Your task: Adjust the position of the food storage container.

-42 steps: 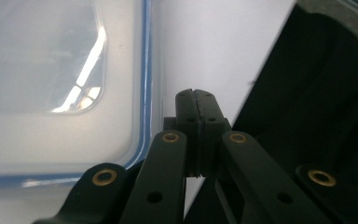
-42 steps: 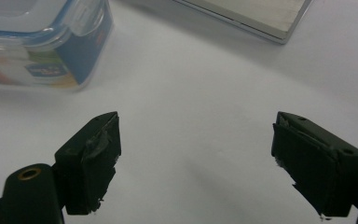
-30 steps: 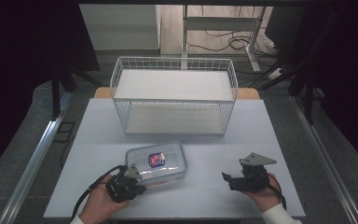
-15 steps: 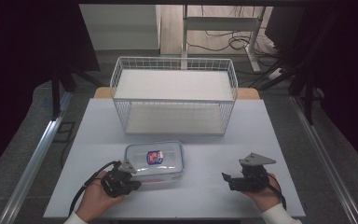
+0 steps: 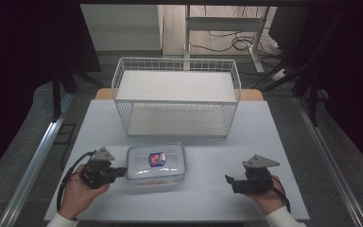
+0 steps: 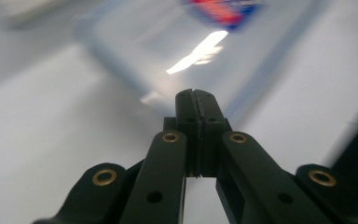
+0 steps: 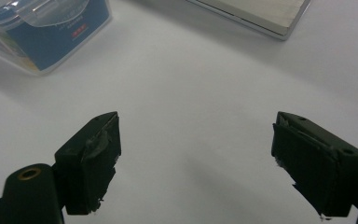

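Clear lidded container [image 5: 156, 163] flat on white table [image 5: 274, 142], near front edge, left of centre, just in front of wire basket [image 5: 177, 97]. Long axis roughly left-right across the table, parallel to the basket's front; lid up, red-blue label [image 5: 157, 159] near lid centre. Left gripper [image 5: 119, 171] just beside the container's left short side, jaw tips pointing right at it; contact at the rim not resolvable from the high view. In the left gripper view [image 6: 196, 100] jaws pressed fully together, nothing between the pads, tips over the blurred blue lid edge of the container [image 6: 177, 42]. Right gripper [image 5: 229, 181] well apart from the container on the right, resting low by the front edge, tips pointing left. In the right gripper view [image 7: 196, 140] jaws spread wide, bare table between them, nothing held or touched; container corner [image 7: 42, 32] at upper left, basket base [image 7: 261, 14] at top.
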The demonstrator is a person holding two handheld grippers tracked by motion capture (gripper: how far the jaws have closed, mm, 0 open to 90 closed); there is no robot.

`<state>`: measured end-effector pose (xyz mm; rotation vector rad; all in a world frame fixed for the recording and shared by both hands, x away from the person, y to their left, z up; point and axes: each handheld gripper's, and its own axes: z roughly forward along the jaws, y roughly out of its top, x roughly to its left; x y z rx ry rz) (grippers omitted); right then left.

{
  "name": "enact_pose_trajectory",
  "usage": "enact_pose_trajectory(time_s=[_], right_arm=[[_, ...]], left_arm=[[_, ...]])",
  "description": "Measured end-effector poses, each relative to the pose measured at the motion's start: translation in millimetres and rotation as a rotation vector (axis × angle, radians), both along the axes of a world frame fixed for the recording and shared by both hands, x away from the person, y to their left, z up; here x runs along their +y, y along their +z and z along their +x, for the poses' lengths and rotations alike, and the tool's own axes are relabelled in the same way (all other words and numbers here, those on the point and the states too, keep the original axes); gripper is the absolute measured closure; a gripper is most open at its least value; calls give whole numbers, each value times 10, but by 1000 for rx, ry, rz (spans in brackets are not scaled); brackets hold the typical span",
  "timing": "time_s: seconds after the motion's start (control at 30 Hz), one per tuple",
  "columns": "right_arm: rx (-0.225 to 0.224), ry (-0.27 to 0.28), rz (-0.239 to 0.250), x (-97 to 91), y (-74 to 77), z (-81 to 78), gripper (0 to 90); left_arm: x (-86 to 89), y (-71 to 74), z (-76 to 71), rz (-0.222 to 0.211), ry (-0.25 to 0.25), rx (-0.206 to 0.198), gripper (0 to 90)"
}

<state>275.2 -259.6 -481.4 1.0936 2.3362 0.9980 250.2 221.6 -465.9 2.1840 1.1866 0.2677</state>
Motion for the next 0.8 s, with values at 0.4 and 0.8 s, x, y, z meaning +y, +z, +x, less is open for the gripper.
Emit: enact_pose_trajectory(time_s=[0.4, 0.8], right_arm=[[7, -3, -8, 14, -20, 10, 156], [5, -2, -11, 14, -26, 17, 156]], left_arm=[[50, -284, 428, 4, 65, 95, 898], [-74, -345, 575, -25, 57, 120, 898]])
